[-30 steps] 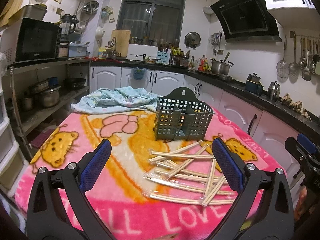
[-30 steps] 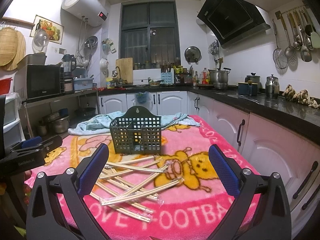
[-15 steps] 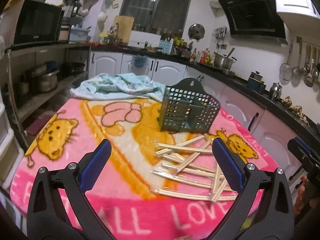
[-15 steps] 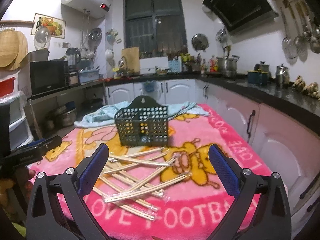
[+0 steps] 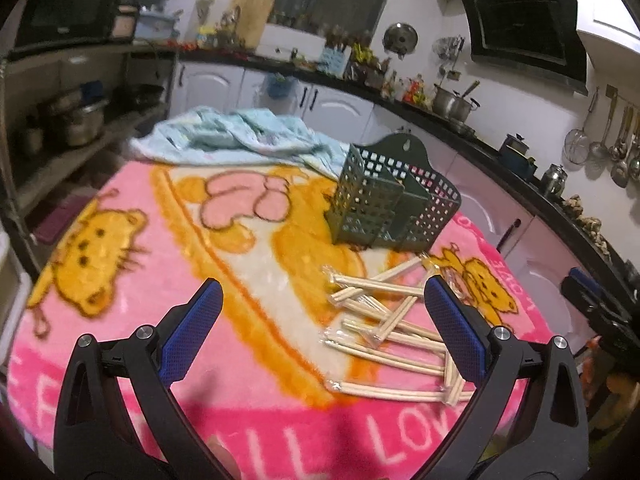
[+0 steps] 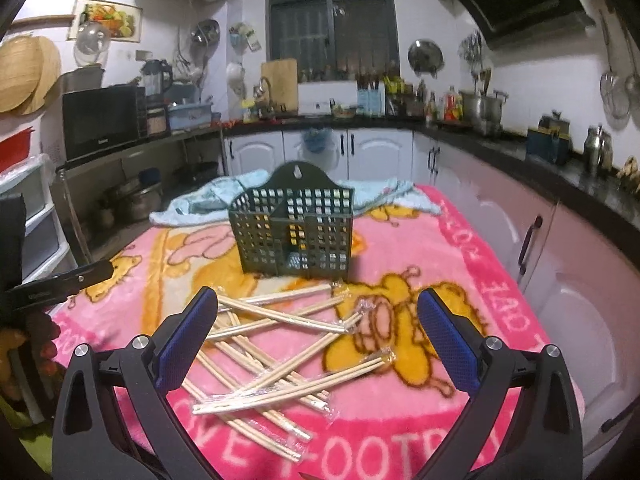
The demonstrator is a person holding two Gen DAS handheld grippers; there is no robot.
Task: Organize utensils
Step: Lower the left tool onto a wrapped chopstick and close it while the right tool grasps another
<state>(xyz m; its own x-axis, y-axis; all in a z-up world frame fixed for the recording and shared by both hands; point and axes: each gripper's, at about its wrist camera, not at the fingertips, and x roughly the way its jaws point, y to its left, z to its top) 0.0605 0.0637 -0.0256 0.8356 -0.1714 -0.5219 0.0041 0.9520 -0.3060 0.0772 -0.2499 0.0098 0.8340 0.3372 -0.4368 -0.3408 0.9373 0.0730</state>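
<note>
A: Item 1, the holder?
B: Dark green perforated utensil basket (image 6: 291,232), upright on the desk, with an inner divider making at least 2 compartments and a hanging tab at the back. It stands on a pink cartoon-print blanket (image 6: 420,248) that covers the desk.

A: Item 2, the utensils?
B: Wrapped wooden chopsticks (image 6: 276,344), a crossed, loose pile lying flat on the blanket, just in front of the basket and apart from it. None are in the basket.

A: Item 3, left gripper (image 5: 318,328)?
B: Above the near edge of the desk, blue-padded fingers (image 5: 192,330) wide apart, holding nothing. The pile lies toward its right finger.

A: Item 4, right gripper (image 6: 314,332)?
B: Fingers (image 6: 446,338) wide apart, empty, over the pile.

A: Other stock?
B: Crumpled light blue cloth (image 5: 240,136) behind the basket.
</note>
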